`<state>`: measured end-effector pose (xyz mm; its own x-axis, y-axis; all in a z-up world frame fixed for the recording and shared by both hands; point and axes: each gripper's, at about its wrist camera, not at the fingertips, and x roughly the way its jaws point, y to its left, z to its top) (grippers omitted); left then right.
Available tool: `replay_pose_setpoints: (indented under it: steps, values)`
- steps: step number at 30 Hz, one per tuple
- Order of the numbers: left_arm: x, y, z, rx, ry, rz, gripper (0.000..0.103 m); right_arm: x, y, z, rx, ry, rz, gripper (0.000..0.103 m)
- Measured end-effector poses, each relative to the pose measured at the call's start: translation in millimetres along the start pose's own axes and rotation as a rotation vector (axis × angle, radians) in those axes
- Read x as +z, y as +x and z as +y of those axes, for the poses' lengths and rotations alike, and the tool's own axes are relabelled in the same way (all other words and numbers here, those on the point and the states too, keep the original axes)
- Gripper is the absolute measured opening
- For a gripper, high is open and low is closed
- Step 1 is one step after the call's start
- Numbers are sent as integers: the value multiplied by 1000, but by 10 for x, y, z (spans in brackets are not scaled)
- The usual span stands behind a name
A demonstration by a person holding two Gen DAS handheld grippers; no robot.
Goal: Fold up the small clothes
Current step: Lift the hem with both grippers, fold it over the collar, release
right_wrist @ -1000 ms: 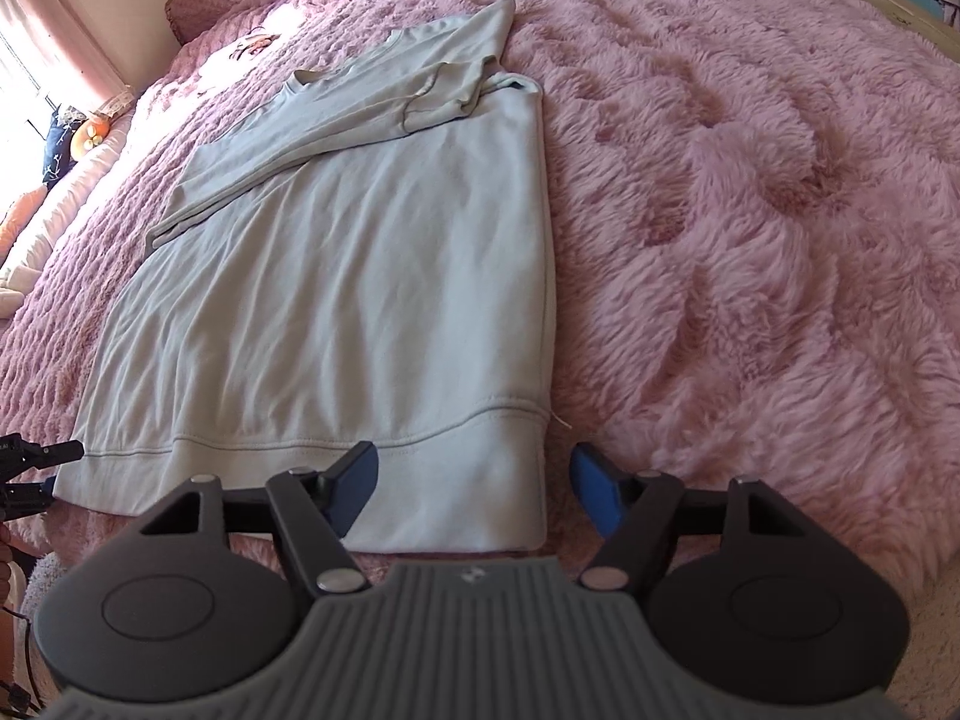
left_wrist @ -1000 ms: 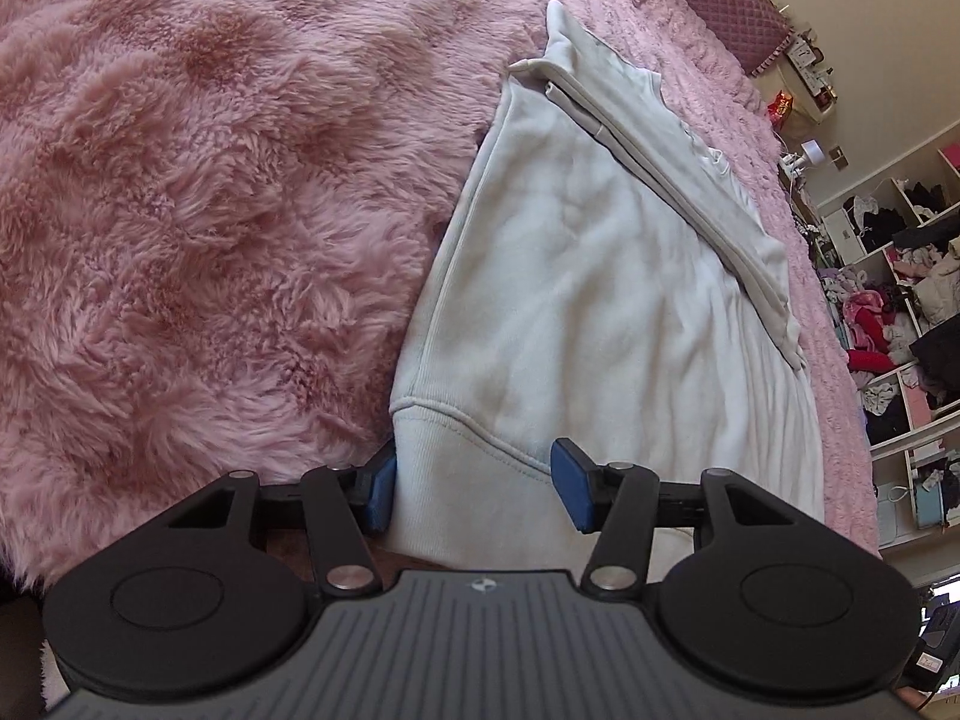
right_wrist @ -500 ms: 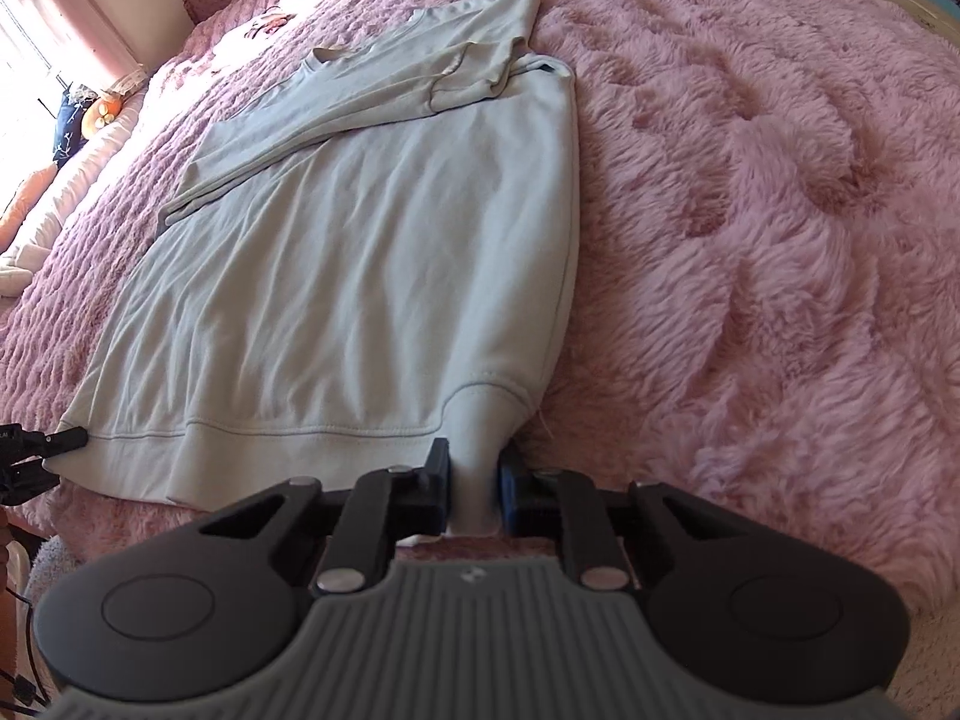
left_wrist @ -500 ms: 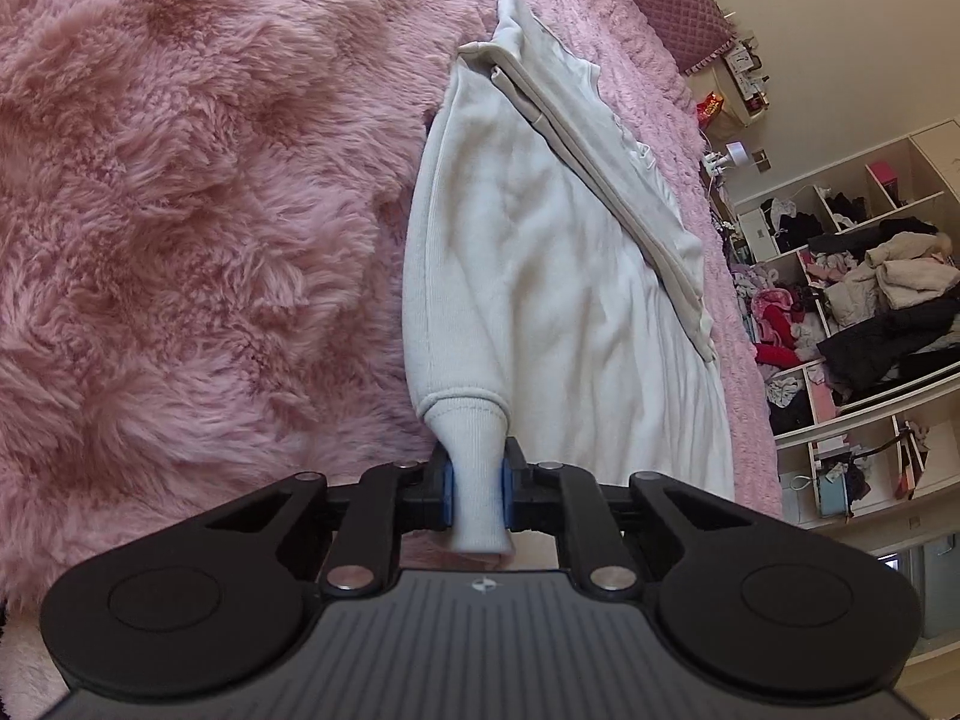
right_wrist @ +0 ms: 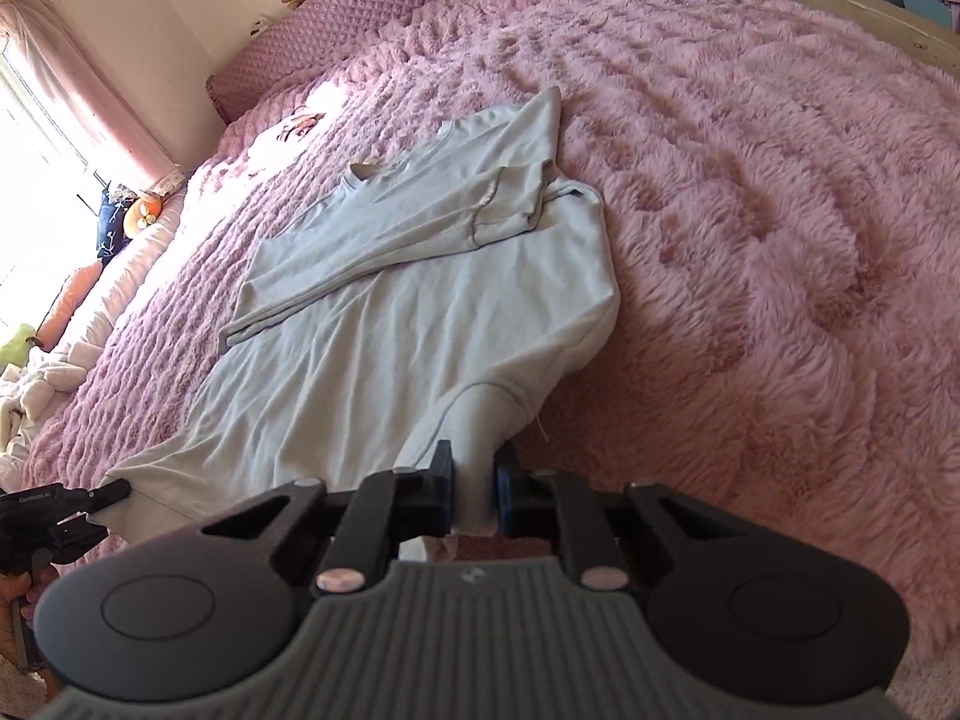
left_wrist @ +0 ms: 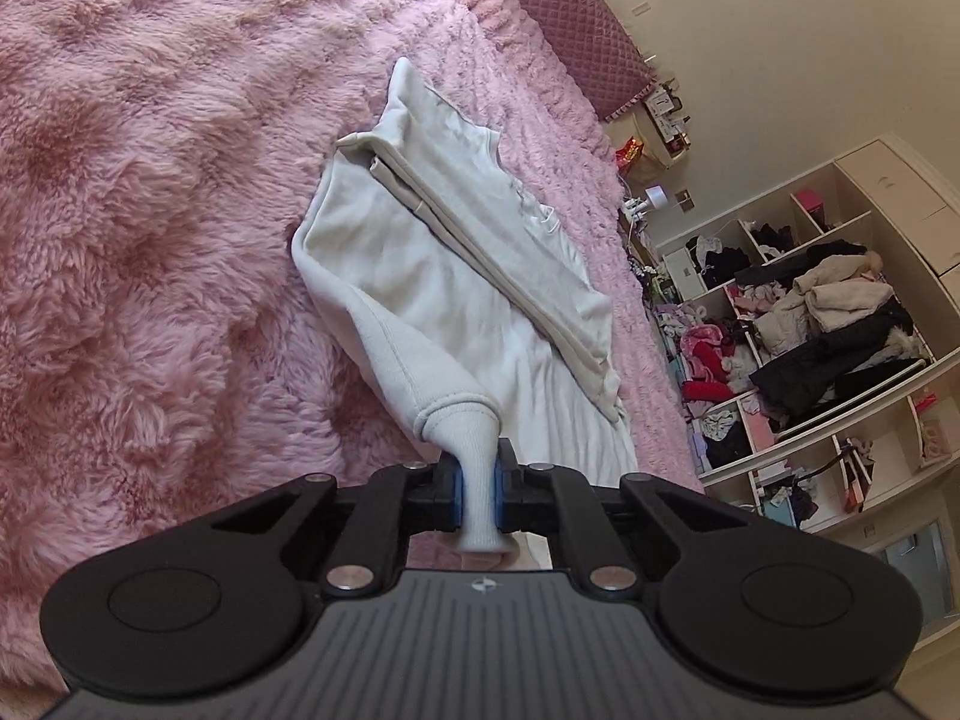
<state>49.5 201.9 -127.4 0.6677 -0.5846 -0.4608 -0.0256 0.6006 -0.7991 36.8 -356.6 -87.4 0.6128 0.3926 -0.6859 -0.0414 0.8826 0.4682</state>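
Note:
A pale grey-white sweatshirt (left_wrist: 432,276) lies on a fluffy pink bedspread (left_wrist: 150,210), its sleeves folded across the chest. My left gripper (left_wrist: 478,489) is shut on one corner of the ribbed hem and holds it lifted off the bed. My right gripper (right_wrist: 474,495) is shut on the other hem corner of the sweatshirt (right_wrist: 384,324), also raised. The left gripper also shows in the right wrist view (right_wrist: 66,510) at the far left edge, at the hem.
A quilted pink headboard (right_wrist: 384,18) runs along the far end of the bed. Open shelves stuffed with clothes (left_wrist: 810,324) stand past the bed's side. Pillows and a towel (right_wrist: 42,360) lie near a bright window.
Both grippers closed on the hem corners, having been open around them a second ago. They have since lifted the hem up and toward the collar, bunching the lower sweatshirt.

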Motion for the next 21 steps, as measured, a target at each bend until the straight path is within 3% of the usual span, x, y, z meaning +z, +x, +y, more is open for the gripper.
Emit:
replay_pose_setpoints:
  steps: [3,10,21]
  values:
    - [214,5,-66,-55,3,-45,9,180,5,38,16,-3,-49,7]
    - [844,222,-281,-88,35,-97,9,817,144,141,27,4,-194,7]
    - [1984,1076,-400,-83,96,-130,9,2096,1163,293,-17,9,-312,7]
